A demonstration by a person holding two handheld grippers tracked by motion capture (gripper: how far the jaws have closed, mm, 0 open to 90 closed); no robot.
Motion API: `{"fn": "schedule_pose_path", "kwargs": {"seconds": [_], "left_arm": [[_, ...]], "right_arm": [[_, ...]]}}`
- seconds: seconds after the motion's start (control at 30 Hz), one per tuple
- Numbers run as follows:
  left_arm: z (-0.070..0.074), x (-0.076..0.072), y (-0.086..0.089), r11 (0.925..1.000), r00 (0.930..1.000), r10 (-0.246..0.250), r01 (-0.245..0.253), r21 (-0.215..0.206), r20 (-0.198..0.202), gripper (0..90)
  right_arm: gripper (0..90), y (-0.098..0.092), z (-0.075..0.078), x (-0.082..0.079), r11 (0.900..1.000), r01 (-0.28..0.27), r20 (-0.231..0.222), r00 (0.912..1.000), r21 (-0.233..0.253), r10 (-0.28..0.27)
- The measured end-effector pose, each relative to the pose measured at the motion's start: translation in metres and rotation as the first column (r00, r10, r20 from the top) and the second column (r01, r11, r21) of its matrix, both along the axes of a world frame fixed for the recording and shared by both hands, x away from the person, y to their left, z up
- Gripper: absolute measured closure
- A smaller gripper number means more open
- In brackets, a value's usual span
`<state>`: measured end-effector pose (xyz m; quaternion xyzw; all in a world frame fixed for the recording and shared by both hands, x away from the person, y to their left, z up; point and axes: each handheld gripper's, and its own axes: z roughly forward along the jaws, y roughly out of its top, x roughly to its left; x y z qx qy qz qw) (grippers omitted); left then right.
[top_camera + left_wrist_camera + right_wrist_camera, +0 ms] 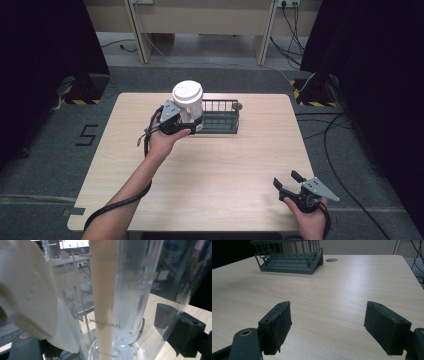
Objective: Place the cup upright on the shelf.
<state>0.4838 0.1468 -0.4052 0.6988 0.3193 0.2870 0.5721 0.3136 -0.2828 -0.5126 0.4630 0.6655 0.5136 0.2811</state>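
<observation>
A clear plastic measuring cup [189, 102] with 400ML and 600ML marks [130, 302] is held upright over the left end of a dark wire rack [220, 119]. White paper towel [30, 297] sits inside it and looks like a white top from above. My left gripper [186, 124] is shut on the cup's lower part, and one of its fingers [180, 331] shows through the plastic. My right gripper [290, 182] rests open near the table's front right corner, nothing between its jaws [328, 315].
The rack [289, 258] stands at the back middle of the wooden table [210, 165], next to a round cable hole [331, 260]. Cables lie on the grey floor to the right [340, 150]. Black curtains flank both sides.
</observation>
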Motion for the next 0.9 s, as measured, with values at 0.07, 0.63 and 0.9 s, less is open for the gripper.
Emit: {"fn": "schedule_pose_path", "kwargs": {"seconds": [0.07,0.63,0.9], "left_arm": [[0.001,0.001,-0.002,1.0,1.0,-0.002,0.002,0.001,0.001,15.7],[0.006,0.01,-0.012,1.0,1.0,-0.007,0.007,0.002,0.005,15.7],[0.011,0.015,-0.016,1.0,0.9999,-0.009,0.009,0.002,0.011,15.7]], "right_arm": [[22.4,0.0,0.0,0.0,1.0,0.0,0.0,1.0,0.001,0.0],[22.5,-0.001,0.0,0.0,1.0,0.0,0.001,1.0,-0.001,0.0],[22.5,-0.001,0.0,0.0,1.0,0.001,0.001,1.0,0.002,-0.001]]}}
